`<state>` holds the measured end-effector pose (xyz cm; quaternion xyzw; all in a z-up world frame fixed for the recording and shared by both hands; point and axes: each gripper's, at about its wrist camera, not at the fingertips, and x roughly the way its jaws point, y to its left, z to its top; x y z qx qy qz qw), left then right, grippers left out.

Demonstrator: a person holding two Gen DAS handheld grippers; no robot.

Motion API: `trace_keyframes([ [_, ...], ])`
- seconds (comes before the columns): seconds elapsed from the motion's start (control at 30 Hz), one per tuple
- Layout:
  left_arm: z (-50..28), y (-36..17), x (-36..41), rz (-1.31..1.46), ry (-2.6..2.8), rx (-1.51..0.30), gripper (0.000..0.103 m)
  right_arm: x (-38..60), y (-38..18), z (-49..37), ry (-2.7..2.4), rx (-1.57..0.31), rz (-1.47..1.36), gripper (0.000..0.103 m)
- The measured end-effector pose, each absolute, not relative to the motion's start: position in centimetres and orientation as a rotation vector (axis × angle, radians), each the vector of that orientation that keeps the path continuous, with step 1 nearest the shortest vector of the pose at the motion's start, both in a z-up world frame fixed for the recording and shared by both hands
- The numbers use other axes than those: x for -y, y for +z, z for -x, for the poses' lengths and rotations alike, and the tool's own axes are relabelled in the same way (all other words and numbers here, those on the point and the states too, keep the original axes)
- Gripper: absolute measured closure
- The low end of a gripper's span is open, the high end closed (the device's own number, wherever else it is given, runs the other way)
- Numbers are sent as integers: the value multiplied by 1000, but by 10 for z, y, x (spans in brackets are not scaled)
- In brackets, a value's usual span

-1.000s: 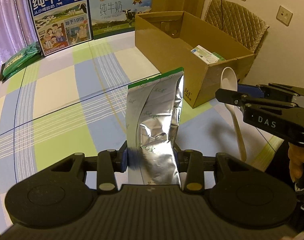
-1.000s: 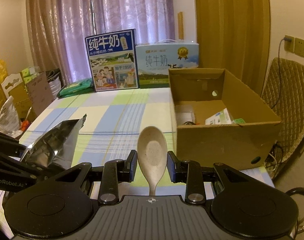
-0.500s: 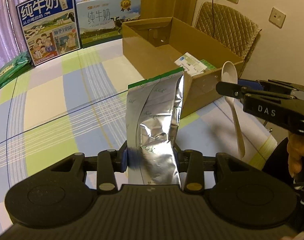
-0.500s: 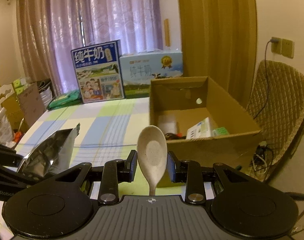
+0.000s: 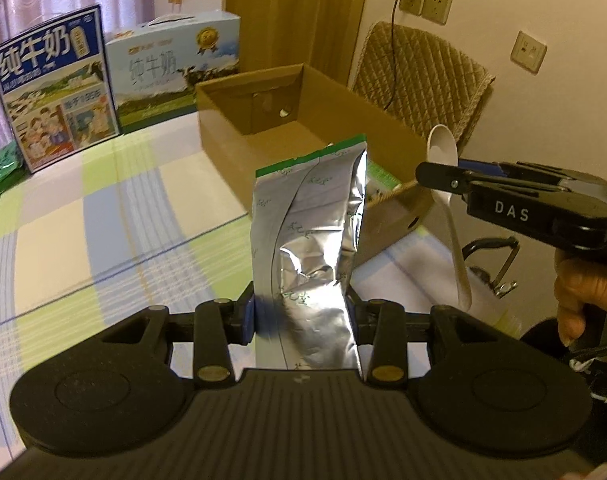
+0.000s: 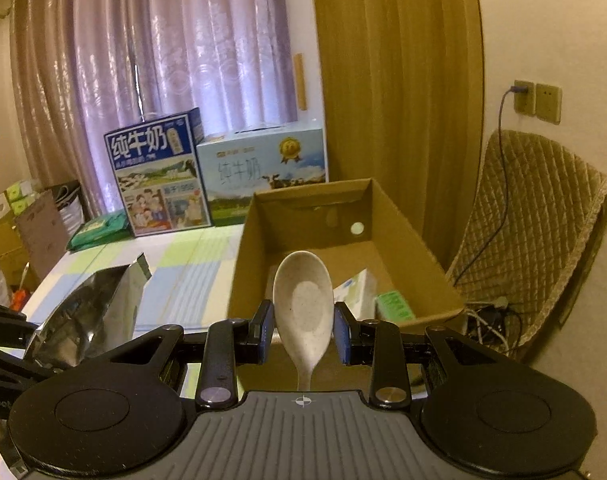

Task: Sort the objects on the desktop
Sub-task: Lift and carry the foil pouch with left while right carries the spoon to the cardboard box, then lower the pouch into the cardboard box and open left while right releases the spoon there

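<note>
Two claws are up over the bench [image 5: 55, 224], each gripping one thing. At 9 o'clock in the left wrist view the checked cloth runs back to a dark-blue milk carton [image 5: 53, 92] at 11 o'clock, with a pale-blue milk carton [image 5: 175, 72] just beside it on its right. In the middle, the left claw [image 5: 303, 316] is clamped on a foil bag [image 5: 311, 248], which stands upright between the pads with its green-edged top open. Behind the bag, at 12 to 1 o'clock, sits an open cardboard box [image 5: 231, 136] on the bench. At 3 o'clock the right claw [image 5: 443, 178], held by a hand [image 5: 583, 292], pinches a pale spoon [image 5: 449, 200] across its bowl, with the handle hanging down; the spoon hovers near the box's near right corner, apart from the bag.

In the right wrist view the bag [image 6: 91, 304] shows at 9 o'clock, tilted, in the left claw, whose black frame enters from the left edge. At centre the right claw [image 6: 303, 332] is closed narrow on the spoon [image 6: 303, 308], bowl up. The box [image 6: 415, 260] lies straight ahead, at 12 to 1 o'clock, with a white packet [image 6: 359, 288] and a green packet [image 6: 395, 304] inside near its front wall. A quilted chair [image 6: 535, 216] stands at 3 o'clock.
</note>
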<state>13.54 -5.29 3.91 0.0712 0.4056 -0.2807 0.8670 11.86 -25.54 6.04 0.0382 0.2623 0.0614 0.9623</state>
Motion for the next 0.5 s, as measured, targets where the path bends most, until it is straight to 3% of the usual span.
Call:
trace_keyframes([
  [0.5,-180,60,111,-87,-622,-817,68,300,92,-161,136,-527,-101,75],
])
